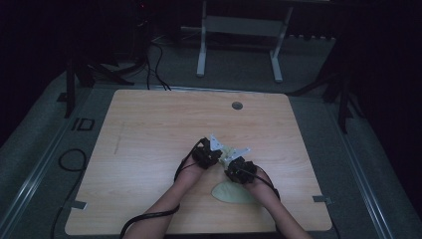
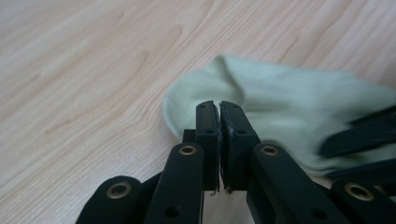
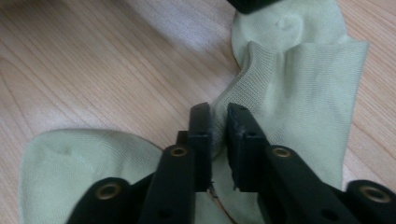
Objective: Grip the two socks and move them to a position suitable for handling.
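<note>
A pale green sock (image 3: pixel 299 93) lies crumpled on the wooden table (image 1: pixel 149 129). My right gripper (image 3: pixel 218 109) has its jaws nearly together, with the sock's ribbed edge pinched between the pads. My left gripper (image 2: pixel 219 105) has its pads pressed flat together at the rim of the sock (image 2: pixel 289 98); whether cloth sits between them I cannot tell. In the high view the left gripper (image 1: pixel 219 158) and the right gripper (image 1: pixel 228 164) meet tip to tip over the sock (image 1: pixel 230 151) at the table's middle front. A second pale green piece (image 1: pixel 231 193) lies flat beside the right forearm.
A round grey grommet (image 1: pixel 237 105) sits near the table's far edge. Cables (image 1: pixel 149 216) trail from both grippers over the near edge. A white frame stand (image 1: pixel 239 30) is on the floor beyond the table. The table's left half (image 1: pixel 129 149) is bare wood.
</note>
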`<state>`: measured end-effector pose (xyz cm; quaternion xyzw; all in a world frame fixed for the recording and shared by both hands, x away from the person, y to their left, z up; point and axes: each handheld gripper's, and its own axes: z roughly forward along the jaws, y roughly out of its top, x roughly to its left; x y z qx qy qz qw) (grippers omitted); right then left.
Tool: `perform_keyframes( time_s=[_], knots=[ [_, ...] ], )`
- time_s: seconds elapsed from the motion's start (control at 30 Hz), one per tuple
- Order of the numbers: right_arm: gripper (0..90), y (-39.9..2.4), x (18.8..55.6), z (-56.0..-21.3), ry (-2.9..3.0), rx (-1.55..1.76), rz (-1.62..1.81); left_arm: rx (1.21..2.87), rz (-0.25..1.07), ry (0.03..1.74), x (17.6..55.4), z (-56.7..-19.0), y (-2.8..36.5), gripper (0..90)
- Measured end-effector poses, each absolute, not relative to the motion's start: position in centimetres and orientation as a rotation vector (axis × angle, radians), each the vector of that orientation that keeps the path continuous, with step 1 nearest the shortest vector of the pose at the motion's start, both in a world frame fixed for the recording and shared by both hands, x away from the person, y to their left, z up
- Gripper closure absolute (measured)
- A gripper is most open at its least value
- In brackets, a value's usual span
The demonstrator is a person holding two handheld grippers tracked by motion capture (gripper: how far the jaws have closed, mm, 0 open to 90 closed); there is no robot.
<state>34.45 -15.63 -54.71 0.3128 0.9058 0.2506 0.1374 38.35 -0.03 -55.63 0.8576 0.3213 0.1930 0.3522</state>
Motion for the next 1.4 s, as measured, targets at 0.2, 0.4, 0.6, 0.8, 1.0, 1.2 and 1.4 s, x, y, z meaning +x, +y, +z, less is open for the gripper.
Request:
perform_keyframes(
  time_s=[0.2, 0.4, 0.6, 0.8, 1.0, 1.2, 1.4],
  knots=[
    [84.3, -15.7, 34.7, -54.6, 2.639, 0.925, 0.724, 2.259, 0.488, 0.844, 39.0, -56.3, 0.2, 89.1],
    [84.8, -16.4, 34.9, -53.0, 2.591, 0.955, 0.780, 2.268, 0.516, 0.820, 38.8, -56.3, 0.2, 89.3],
    [84.8, -18.2, 35.4, -50.3, 2.508, 0.992, 0.853, 2.267, 0.507, 0.813, 38.5, -56.4, 0.4, 89.3],
    [84.7, -20.4, 36.1, -48.7, 2.435, 1.049, 0.861, 2.274, 0.499, 0.810, 38.3, -56.3, 0.5, 89.2],
    [84.6, -22.8, 37.2, -49.0, 2.399, 1.146, 0.848, 2.279, 0.502, 0.809, 38.3, -56.3, 0.5, 89.2],
    [75.2, -24.4, 38.2, -49.9, 2.355, 1.261, 0.851, 2.281, 0.498, 0.806, 38.3, -56.3, 0.5, 89.2],
    [69.8, -24.5, 38.9, -50.5, 2.330, 1.254, 0.827, 2.286, 0.489, 0.796, 38.4, -56.2, 0.6, 89.1]
  ],
)
